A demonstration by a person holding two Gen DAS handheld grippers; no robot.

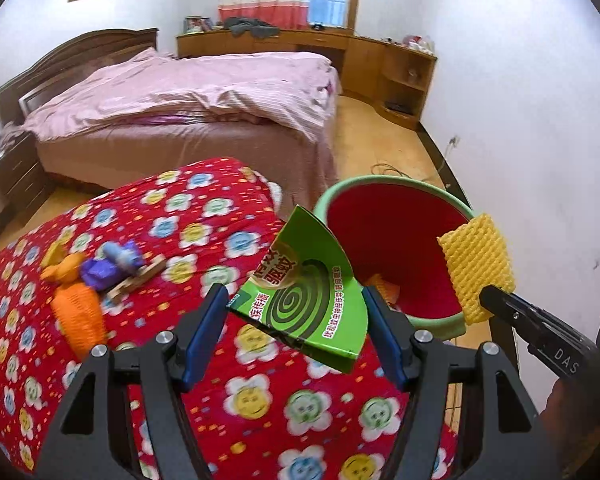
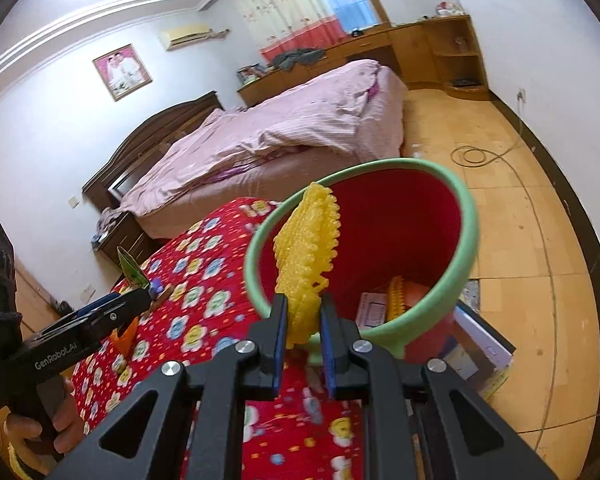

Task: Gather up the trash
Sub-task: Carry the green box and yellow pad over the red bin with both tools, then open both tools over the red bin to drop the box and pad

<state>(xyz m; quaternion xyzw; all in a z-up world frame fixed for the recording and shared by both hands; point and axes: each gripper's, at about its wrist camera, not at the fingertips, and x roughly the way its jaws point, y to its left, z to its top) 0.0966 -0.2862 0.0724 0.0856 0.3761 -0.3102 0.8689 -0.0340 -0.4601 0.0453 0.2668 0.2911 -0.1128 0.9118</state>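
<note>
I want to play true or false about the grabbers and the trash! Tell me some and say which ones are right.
1. The left hand-held gripper holds a green box. True.
2. The right hand-held gripper is empty. False: it pinches yellow foam netting.
3. The bucket is red inside with a green rim. True.
4. The bucket has nothing in it. False: trash already lies at the bottom.
5. An orange foam net lies on the red quilt. True.
</note>
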